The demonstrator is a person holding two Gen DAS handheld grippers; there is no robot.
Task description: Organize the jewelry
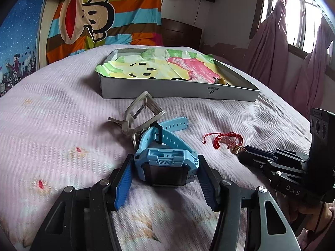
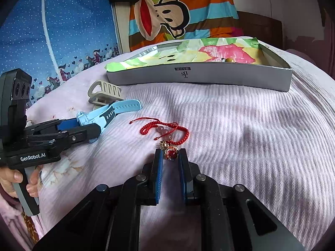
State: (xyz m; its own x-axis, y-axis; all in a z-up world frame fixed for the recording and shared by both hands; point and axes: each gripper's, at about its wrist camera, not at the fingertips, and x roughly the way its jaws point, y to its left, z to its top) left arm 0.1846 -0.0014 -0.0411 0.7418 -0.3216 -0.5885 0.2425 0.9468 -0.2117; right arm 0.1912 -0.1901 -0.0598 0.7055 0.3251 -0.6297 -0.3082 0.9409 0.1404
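- One blue watch (image 1: 165, 167) lies on the pink bed (image 1: 62, 108). The left gripper (image 1: 165, 179) is wide open, with one finger on each side of the watch face. I cannot tell if the fingers touch it.
- One beige clip (image 1: 142, 113) lies just behind the watch, touching its strap.
- One red bracelet (image 2: 165, 130) lies beside the watch.
- One red ring (image 2: 170, 154) sits between the right gripper's (image 2: 170, 161) fingers. They are nearly closed around it; I cannot tell if they squeeze it.
- One grey box (image 2: 199, 77) sits further back, lined with one painted paper (image 1: 167, 67).
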